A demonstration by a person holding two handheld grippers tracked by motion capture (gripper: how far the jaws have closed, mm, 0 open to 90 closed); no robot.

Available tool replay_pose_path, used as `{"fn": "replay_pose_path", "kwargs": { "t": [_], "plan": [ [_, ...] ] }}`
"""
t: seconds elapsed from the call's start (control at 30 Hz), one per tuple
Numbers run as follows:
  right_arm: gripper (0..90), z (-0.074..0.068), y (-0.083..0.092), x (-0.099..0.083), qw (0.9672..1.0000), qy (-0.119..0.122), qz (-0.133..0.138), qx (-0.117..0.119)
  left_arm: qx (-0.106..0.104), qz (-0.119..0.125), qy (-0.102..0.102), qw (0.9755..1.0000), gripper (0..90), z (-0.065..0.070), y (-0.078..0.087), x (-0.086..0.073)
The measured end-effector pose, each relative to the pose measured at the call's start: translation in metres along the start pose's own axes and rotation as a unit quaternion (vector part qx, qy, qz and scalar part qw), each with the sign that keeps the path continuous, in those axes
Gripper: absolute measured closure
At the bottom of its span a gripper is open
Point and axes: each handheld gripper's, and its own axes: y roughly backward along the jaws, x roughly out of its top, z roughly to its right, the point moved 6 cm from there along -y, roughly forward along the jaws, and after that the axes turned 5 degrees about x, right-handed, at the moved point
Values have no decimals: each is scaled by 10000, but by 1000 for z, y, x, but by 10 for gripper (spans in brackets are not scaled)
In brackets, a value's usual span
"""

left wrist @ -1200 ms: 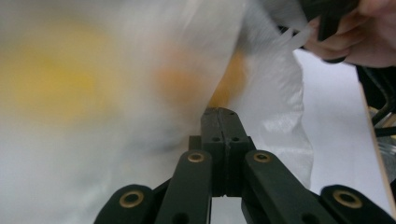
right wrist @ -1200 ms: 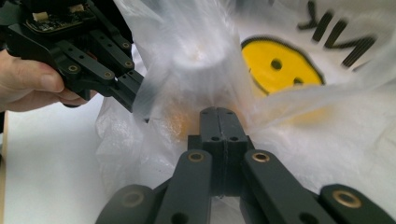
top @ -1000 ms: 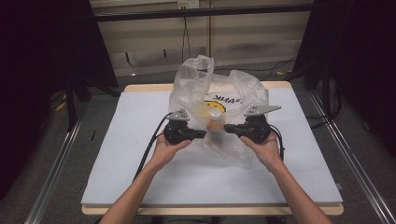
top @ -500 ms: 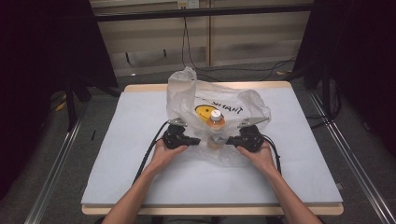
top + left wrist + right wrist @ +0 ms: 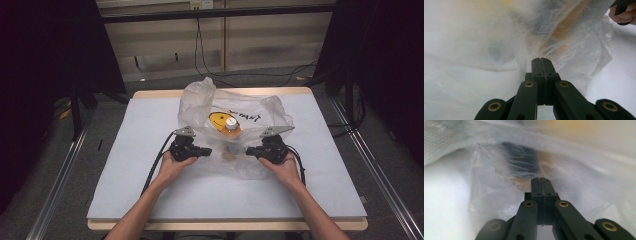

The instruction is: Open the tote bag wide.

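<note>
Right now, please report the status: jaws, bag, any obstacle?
Left gripper and right gripper: jaws shut, pressed into plastic bag; pinch unclear. Bag on table, orange bottle inside. No obstacle seen.

The tabletop (image 5: 150,200) was a pale grey-white sheet with a light wooden edge showing along its near and far sides. A clear plastic bag (image 5: 200,102) lay on it, toward the far middle, crumpled and puffed up, printed with a yellow smiley face and dark lettering. Around the bag, the pale surface spread out to each side.
</note>
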Motion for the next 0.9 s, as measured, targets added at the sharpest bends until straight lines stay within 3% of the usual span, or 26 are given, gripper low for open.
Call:
{"fn": "replay_pose_path", "kwargs": {
  "t": [0.33,0.47,0.63,0.8,0.83,0.9],
  "plan": [
    [900,-27,47,26,9979,251,595,45,-59,678,-215,9974,900,22,39,22],
    [900,-29,60,41,9966,302,772,15,-47,883,-237,9958,900,27,48,33],
    [900,-32,72,68,9940,436,997,-72,-101,1197,-476,9916,900,38,64,64],
    [900,-37,78,98,9918,574,1138,-102,-201,1499,-739,9857,900,56,76,104],
    [900,-37,77,103,9918,605,1120,-122,-201,1499,-739,9857,900,56,76,104],
    [900,-36,75,113,9918,622,1107,-134,-273,1631,-897,9821,900,65,79,129]
  ]
}}
